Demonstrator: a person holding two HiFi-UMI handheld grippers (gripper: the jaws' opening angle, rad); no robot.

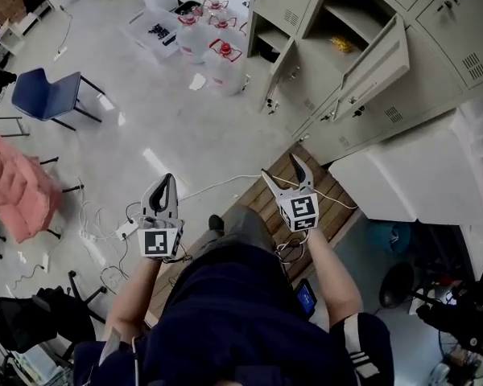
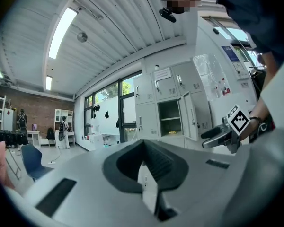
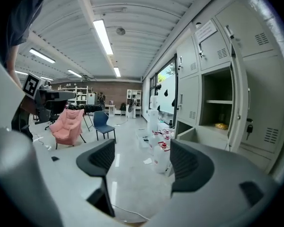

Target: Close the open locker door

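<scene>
Well, unreadable notice above open locker.

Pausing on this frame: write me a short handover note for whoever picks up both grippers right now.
Left gripper: jaws together, empty, held low in front of the body.
Right gripper: jaws apart, empty, pointing toward the lockers.
The locker door is swung wide open. Its compartment is exposed, with a yellow item on the shelf. A lower door to its left also looks ajar.
Done: nothing; neither gripper touches the door.
Left: step closer, set a gripper on the door's outer face, and push it shut.
</scene>
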